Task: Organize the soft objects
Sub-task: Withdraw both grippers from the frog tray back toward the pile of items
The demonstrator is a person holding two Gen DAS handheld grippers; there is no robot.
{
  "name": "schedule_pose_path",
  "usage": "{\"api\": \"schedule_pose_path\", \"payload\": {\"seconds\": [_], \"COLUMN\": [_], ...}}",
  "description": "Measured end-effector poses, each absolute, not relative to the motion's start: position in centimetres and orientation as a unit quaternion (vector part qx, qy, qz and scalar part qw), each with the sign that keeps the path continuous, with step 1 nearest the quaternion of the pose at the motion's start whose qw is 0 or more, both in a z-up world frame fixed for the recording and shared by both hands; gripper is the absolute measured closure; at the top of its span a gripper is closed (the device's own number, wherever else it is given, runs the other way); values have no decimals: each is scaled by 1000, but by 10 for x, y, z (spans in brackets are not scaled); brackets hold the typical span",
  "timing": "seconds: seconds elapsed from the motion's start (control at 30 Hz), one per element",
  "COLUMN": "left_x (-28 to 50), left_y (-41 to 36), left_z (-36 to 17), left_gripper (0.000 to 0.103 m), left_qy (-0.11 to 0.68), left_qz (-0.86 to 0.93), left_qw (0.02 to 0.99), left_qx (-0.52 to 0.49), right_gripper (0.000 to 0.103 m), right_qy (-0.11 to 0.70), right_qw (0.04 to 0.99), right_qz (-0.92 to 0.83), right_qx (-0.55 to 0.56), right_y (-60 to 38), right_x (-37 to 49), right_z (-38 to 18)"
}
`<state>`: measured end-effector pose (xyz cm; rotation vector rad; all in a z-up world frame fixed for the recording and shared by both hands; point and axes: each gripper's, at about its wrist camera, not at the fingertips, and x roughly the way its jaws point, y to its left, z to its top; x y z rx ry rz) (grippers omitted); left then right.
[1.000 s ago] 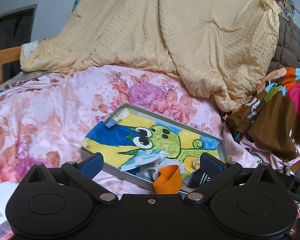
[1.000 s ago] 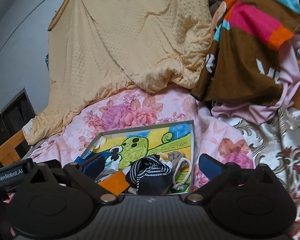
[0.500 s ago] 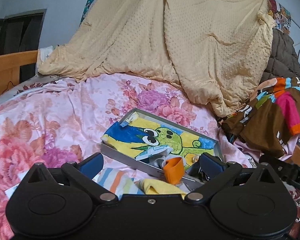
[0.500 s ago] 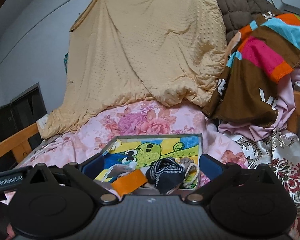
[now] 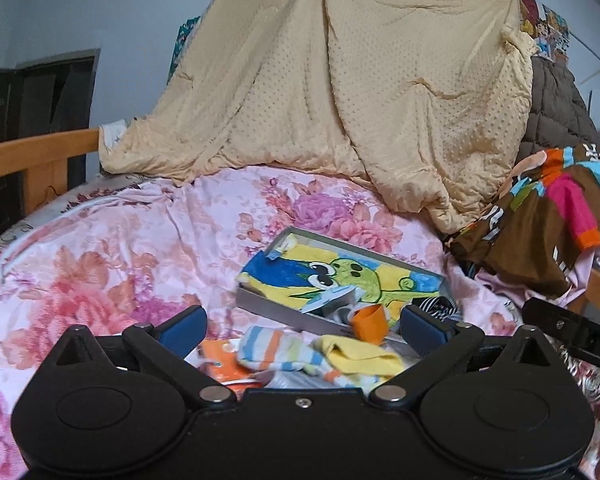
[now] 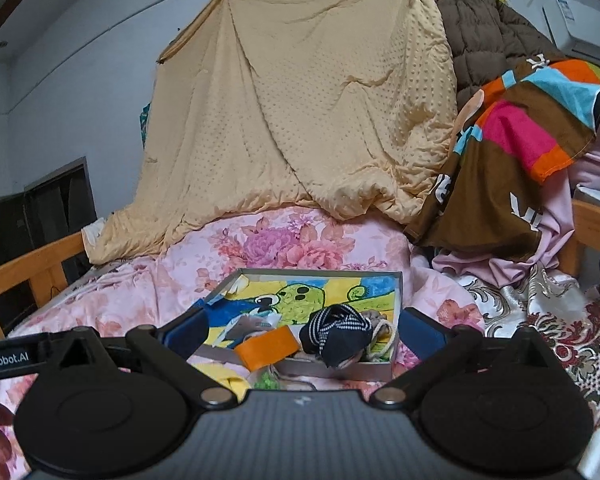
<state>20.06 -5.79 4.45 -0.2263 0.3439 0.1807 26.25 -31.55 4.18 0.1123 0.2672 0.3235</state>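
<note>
A shallow grey box [image 5: 260,306] with a cartoon picture inside lies on the floral bed; it also shows in the right wrist view [image 6: 320,273]. In it lie an orange piece [image 5: 367,322], a navy striped sock [image 6: 336,330] and a rope loop [image 6: 382,338]. Striped socks [image 5: 276,354] and a yellow sock [image 5: 358,356] lie on the bed just in front of the box. My left gripper [image 5: 302,326] is open and empty above these socks. My right gripper [image 6: 304,330] is open and empty before the box's near end.
A beige dotted blanket [image 5: 340,100] hangs at the back. A brown multicoloured garment [image 6: 512,152] is heaped at the right. A wooden bed rail [image 5: 32,160] runs along the left. An orange packet [image 5: 220,362] lies beside the socks.
Both grippers have pulled back and up from the box. The striped and yellow socks in front of the box have come into the left wrist view. Both stay open.
</note>
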Motion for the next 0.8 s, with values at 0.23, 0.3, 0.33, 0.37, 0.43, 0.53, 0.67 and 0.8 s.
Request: {"api": "schedule_pose_path", "payload": {"seconds": [0.23, 0.3, 0.33, 0.37, 0.43, 0.53, 0.67, 0.8], "left_x": [175, 170, 167, 162, 152, 141, 141, 142], "left_y": [-47, -46, -45, -44, -41, -37, -35, -31], "left_z": [27, 21, 18, 15, 7, -6, -14, -19], "left_gripper": [1, 1, 1, 1, 1, 1, 1, 1], "left_qy": [172, 175, 175, 173, 164, 164, 178, 193], "left_qz": [102, 98, 98, 97, 100, 107, 114, 115], "left_qw": [968, 968, 969, 969, 969, 968, 970, 969], "left_qx": [-149, -147, -147, -149, -155, -156, -123, -107], "right_gripper": [0, 0, 0, 0, 0, 0, 0, 0], "right_qy": [134, 140, 143, 145, 149, 160, 186, 215], "right_qw": [977, 976, 976, 975, 975, 974, 969, 961], "right_qz": [160, 161, 160, 159, 159, 159, 164, 176], "right_qx": [47, 47, 47, 46, 40, 34, 16, -15], "right_y": [-313, -312, -312, -311, -310, -306, -296, -280], "right_x": [244, 239, 237, 234, 229, 222, 217, 218], "right_z": [32, 29, 28, 27, 24, 18, 5, -8]}}
